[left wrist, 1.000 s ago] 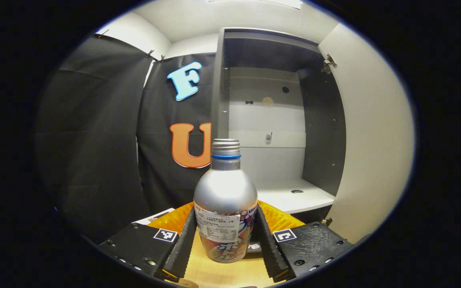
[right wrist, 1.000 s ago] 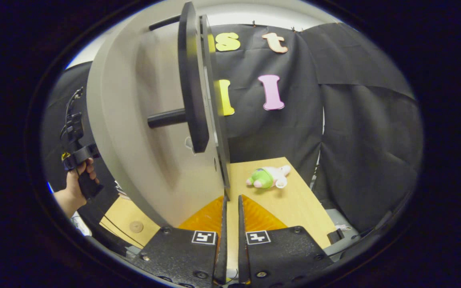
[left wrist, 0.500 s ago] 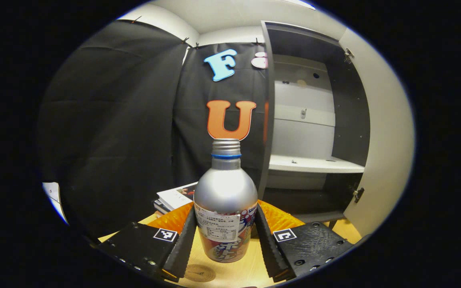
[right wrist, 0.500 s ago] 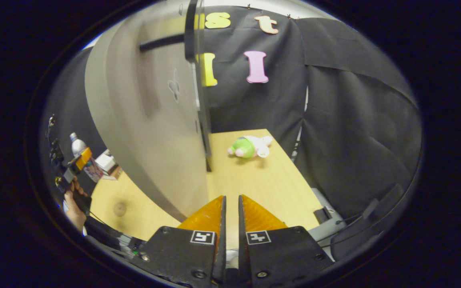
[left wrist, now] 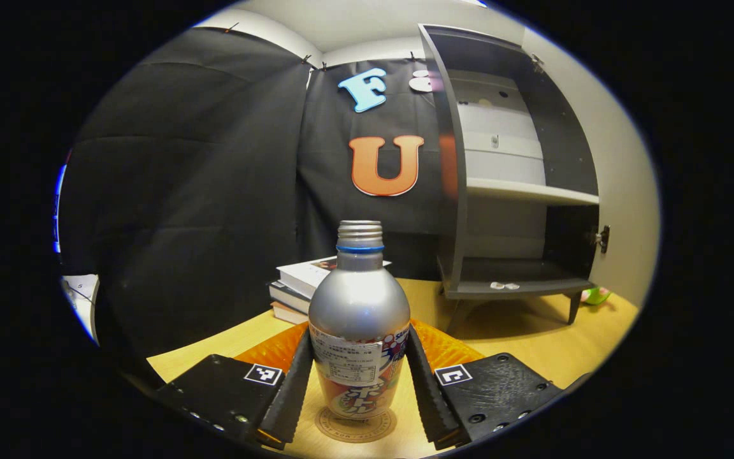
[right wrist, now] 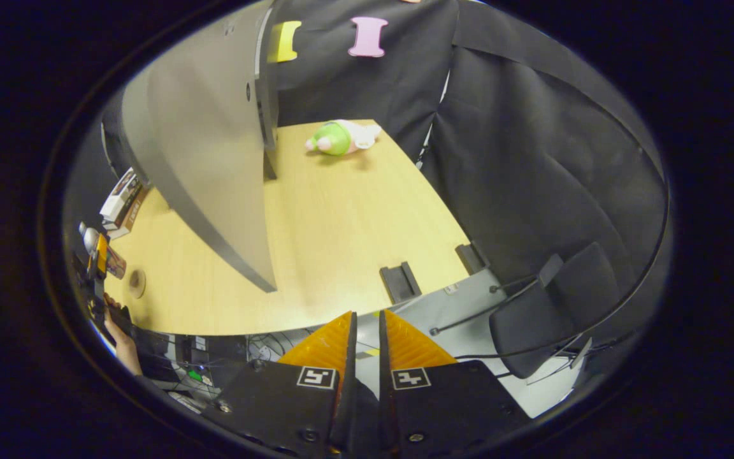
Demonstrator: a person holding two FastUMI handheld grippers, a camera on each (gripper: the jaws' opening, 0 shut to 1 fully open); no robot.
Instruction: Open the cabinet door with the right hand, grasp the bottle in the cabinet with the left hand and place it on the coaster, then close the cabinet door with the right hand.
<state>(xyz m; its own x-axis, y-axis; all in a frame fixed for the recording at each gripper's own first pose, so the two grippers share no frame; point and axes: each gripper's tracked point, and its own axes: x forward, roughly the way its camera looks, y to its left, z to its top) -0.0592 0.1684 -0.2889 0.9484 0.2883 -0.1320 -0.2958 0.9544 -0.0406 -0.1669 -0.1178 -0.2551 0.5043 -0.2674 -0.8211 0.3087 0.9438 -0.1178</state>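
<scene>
Left gripper view: the left tongs (left wrist: 359,382) are clamped on a silver bottle (left wrist: 359,331), one finger pressed against each side of its lower body. The bottle stands upright, cap on, directly over a round coaster (left wrist: 355,426) on the wooden worktop (left wrist: 532,331). Its base looks to be at the coaster or just above it; contact cannot be confirmed. The upright hold low on the body probably keeps the bottle steady for setting down. Behind it, a stack of books (left wrist: 300,290) lies on the worktop. To the right stands the cabinet (left wrist: 520,191), its door (left wrist: 622,191) swung wide and its shelves bare, so the bottle is out of it.

Right gripper view: the right tongs (right wrist: 365,357) are closed with only a thin slit between the fingers, gripping nothing. They hang back beyond the worktop's edge, well apart from the open door (right wrist: 208,159), probably waiting clear of the other hand's path until it is time to close up. A green and pink plush toy (right wrist: 339,136) lies on the worktop beyond the door. At the far left edge, a hand (right wrist: 118,325) holds the other gripper with the bottle (right wrist: 90,239) near the coaster (right wrist: 137,282).

Judged from this, the placing step is nearly done; release and closing the door remain.
</scene>
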